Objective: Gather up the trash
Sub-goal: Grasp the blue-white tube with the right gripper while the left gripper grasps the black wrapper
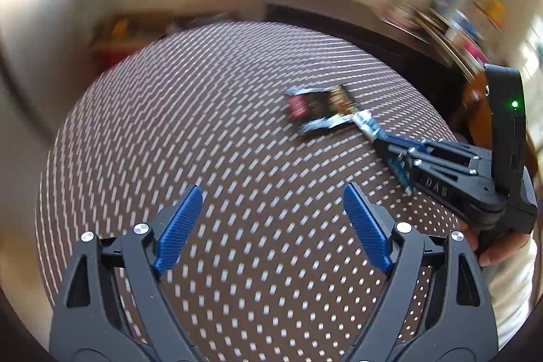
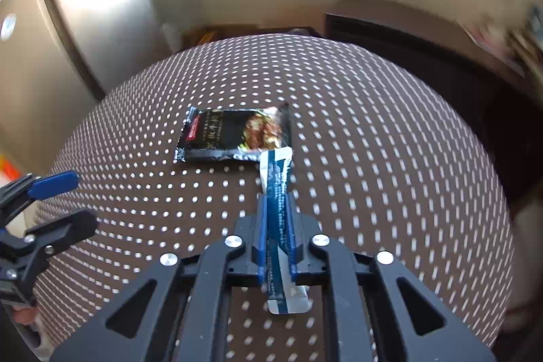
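A black snack wrapper with a food picture lies flat on the brown dotted tablecloth. My right gripper is shut on a narrow blue-and-white sachet, whose far end reaches the wrapper's near right corner. In the left wrist view the wrapper is blurred, with the right gripper and sachet beside it at the right. My left gripper is open and empty above the cloth, nearer than the wrapper; it shows at the left edge of the right wrist view.
The round table has its far edge near a beige wall and a dark cabinet. A cluttered shelf stands at the right. Colourful items lie beyond the table's far left edge.
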`<state>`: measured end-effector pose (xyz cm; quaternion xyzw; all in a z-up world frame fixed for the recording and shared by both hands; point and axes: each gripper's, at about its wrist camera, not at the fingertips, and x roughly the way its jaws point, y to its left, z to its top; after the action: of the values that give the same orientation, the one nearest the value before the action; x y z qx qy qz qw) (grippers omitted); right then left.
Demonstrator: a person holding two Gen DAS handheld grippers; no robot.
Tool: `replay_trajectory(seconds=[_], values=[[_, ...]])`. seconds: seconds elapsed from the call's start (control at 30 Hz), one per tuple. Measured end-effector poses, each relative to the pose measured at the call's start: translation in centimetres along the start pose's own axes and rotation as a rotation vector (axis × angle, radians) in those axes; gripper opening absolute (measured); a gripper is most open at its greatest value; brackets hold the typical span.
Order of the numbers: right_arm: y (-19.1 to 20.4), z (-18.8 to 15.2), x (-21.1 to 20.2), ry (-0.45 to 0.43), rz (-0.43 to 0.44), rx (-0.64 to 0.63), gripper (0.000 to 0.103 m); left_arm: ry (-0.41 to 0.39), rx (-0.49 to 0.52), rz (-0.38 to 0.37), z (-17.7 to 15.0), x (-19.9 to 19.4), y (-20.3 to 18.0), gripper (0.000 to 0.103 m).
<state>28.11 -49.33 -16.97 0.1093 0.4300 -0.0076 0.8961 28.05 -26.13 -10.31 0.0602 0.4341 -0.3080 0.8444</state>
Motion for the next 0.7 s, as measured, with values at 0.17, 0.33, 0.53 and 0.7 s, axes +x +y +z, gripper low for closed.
replay_trajectory(seconds=[0.17,0.33,0.53,0.7], values=[[-3.2,-2.1,-2.8,-0.114,0.026,0.278,0.01,-0.009,0.224,-0.07,3.8,3.1,-2.3,0.089],[-5.3,-4.1,-5.7,-0.216,0.014,0.489,0.01,0.049,0.396,-0.143,6.2,7.8,-4.1,0.089],[-8.3,-7.2,-9.0,-0.267,-0.004,0.633,0.01,0.115,0.534,-0.127,7.3,12.0,-5.5,0.09],[-8.6,-9.8,-11.0,-0.28,-0.046,0.643,0.01,0.123,0.473,-0.147,9.1,12.6,-5.4,0.027]])
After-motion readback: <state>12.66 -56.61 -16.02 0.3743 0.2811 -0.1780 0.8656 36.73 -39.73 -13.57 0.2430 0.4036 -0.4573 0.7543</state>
